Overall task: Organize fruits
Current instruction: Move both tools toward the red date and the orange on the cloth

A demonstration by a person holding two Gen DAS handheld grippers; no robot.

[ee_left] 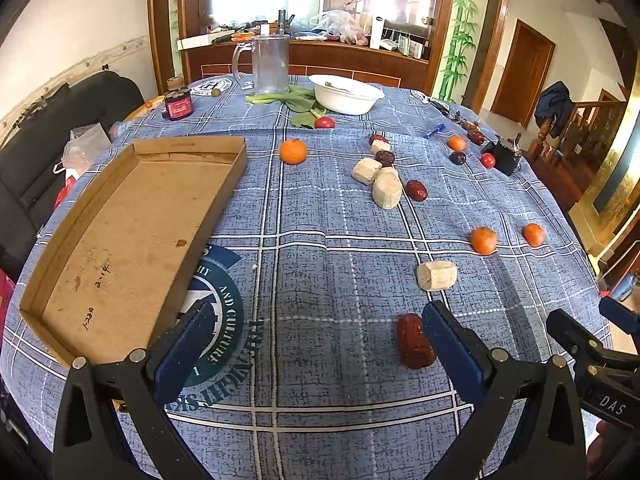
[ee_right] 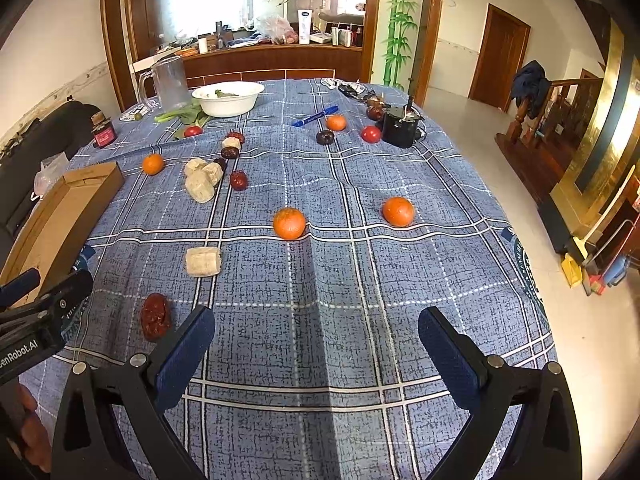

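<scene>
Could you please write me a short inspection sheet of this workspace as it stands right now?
Surface: blue plaid tablecloth, wrinkled.
Job's things: oranges, red dates, pale cut chunks and tomatoes scattered; cardboard tray holds nothing.
Clutter: white bowl, glass mug, leafy greens, blue pen, dark jar.
Grippers: left gripper and right gripper both open, holding nothing.
Cables: nothing seen.
Surroundings: wooden counter, doors, staircase.

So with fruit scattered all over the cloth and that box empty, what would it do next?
Probably ease the left gripper right and close on the red date. Its jaws stand open, the date lies just beside its right finger, nearest of all the fruit, and the cardboard tray holds nothing.
</scene>
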